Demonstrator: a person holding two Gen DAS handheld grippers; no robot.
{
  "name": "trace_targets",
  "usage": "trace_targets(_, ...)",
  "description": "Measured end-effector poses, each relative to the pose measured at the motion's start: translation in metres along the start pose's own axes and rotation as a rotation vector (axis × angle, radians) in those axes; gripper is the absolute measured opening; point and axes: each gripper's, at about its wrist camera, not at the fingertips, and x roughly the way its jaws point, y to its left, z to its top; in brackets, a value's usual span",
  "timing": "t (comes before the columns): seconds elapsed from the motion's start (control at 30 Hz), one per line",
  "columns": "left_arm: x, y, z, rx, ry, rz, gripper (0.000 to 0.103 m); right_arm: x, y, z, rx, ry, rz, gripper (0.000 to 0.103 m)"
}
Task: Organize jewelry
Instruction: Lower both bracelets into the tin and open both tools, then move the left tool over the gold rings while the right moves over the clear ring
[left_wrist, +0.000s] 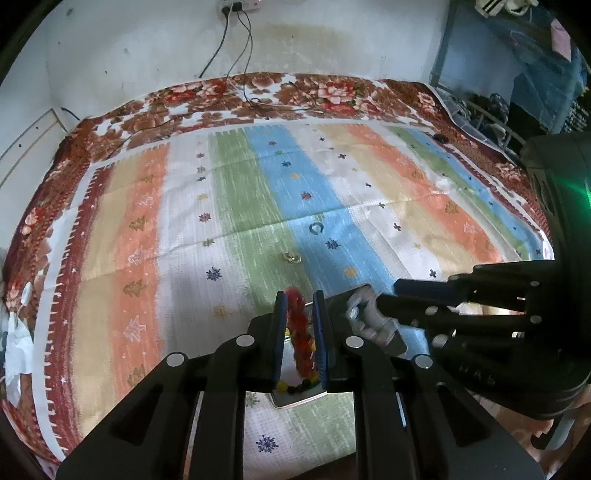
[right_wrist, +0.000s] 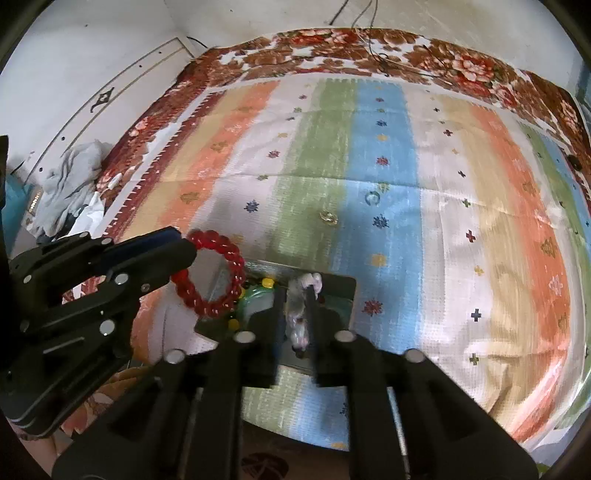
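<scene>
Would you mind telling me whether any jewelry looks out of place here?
Two small pieces lie loose on the striped cloth, away from the tray: a gold ring and a silvery ring. The red bracelet and white bracelet are held over the tray.

a striped cloth (left_wrist: 229, 206) covers a floral blanket (left_wrist: 207, 99); crumpled, perhaps grey, clothes (right_wrist: 70, 184) lie beside.

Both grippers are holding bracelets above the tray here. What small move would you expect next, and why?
Probably the left gripper lowers and opens. It is shut on the red bracelet, which hangs over the metal tray's left edge, where a beaded bracelet already lies. The right gripper holds a white bracelet over the same tray.
</scene>
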Motion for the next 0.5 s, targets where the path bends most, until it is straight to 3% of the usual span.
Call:
trace_targets(0.07,0.001,0.001,0.000,-0.003,0.000,-0.002,0.026,0.000,-0.001,0.001,0.004,-0.004,-0.002,0.043)
trace_targets(0.5,0.010,0.008,0.001,-0.003,0.022,0.013,0.031,0.001,-0.015,0.004,0.036,-0.015,-0.045,0.043)
